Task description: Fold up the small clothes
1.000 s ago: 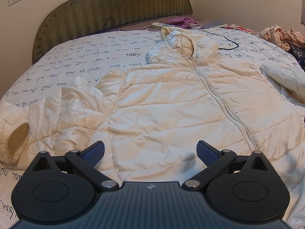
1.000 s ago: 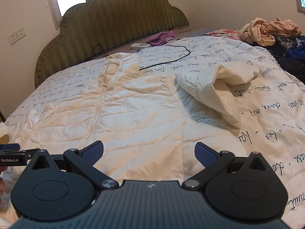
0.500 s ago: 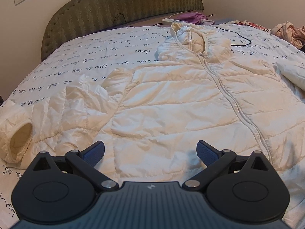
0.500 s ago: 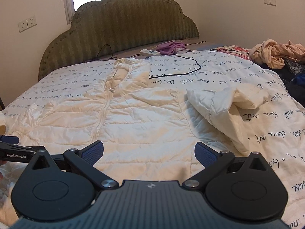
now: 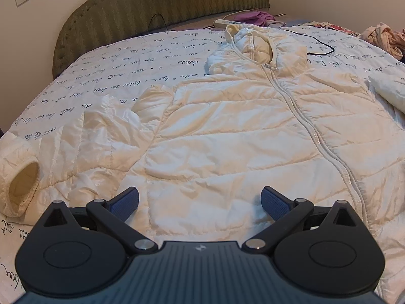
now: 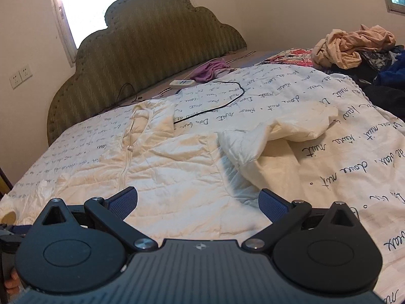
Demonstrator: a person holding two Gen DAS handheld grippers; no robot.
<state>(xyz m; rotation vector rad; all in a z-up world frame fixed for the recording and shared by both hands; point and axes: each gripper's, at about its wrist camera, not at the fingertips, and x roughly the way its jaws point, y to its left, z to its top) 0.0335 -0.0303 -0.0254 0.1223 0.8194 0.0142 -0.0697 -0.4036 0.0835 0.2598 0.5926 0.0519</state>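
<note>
Cream puffer jacket [image 5: 253, 126] spread flat, zipped, for folding; left claw [image 5: 200, 200] and right claw [image 6: 197, 200] released, poised above hem, nothing grasped.

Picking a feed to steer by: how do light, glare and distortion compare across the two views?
Left wrist: even warm light, sharp white jacket, fisheye bending the bed's edges. Right wrist: blown-out window above the headboard, tilted horizon, jacket dimmer, small shadow under the folded sleeve.
</note>
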